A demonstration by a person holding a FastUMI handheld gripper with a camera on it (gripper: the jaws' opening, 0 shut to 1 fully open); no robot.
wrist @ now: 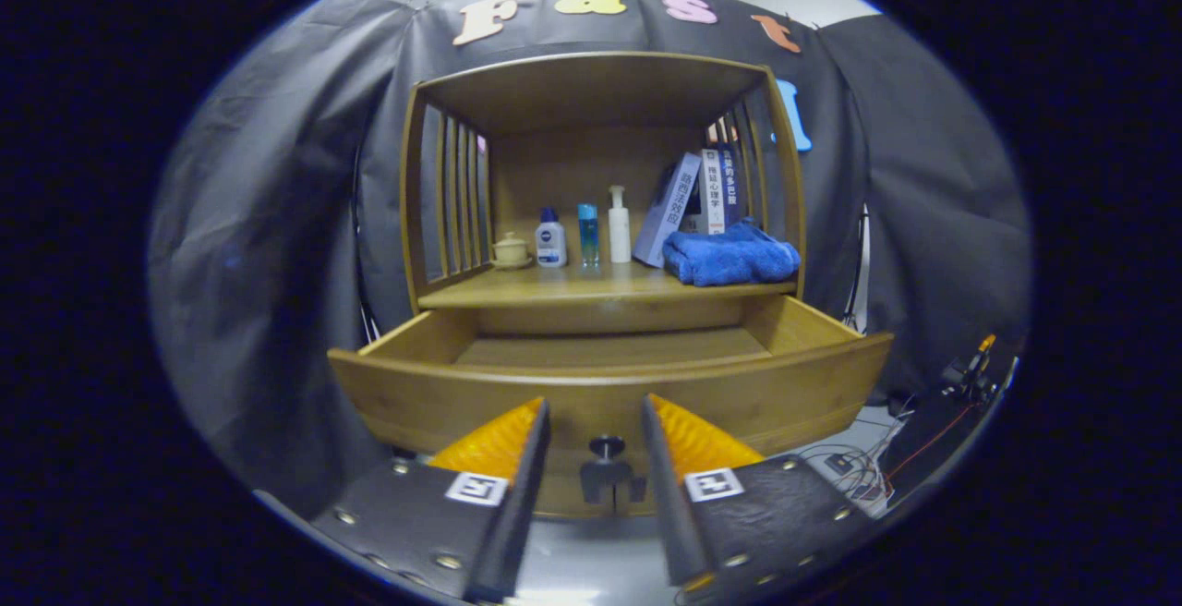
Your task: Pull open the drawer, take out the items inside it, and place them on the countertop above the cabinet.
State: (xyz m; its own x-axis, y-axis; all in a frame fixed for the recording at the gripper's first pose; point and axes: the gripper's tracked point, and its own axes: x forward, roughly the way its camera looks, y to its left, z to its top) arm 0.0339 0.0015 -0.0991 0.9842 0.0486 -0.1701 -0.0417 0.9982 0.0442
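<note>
the gripper (596, 421) is hanging released, its fingers spread apart on either side of the knob (607, 447) without touching it. the drawer (609, 384) is standing pulled out below the countertop (554, 290), where a towel (731, 256), books (694, 199), three bottles (587, 235) and a small pot (511, 250) are sitting.

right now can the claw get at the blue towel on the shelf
Probably yes. The claw is open and holds nothing, at the pulled-out drawer front. The blue towel lies at the shelf's front edge, nothing before it.
</note>
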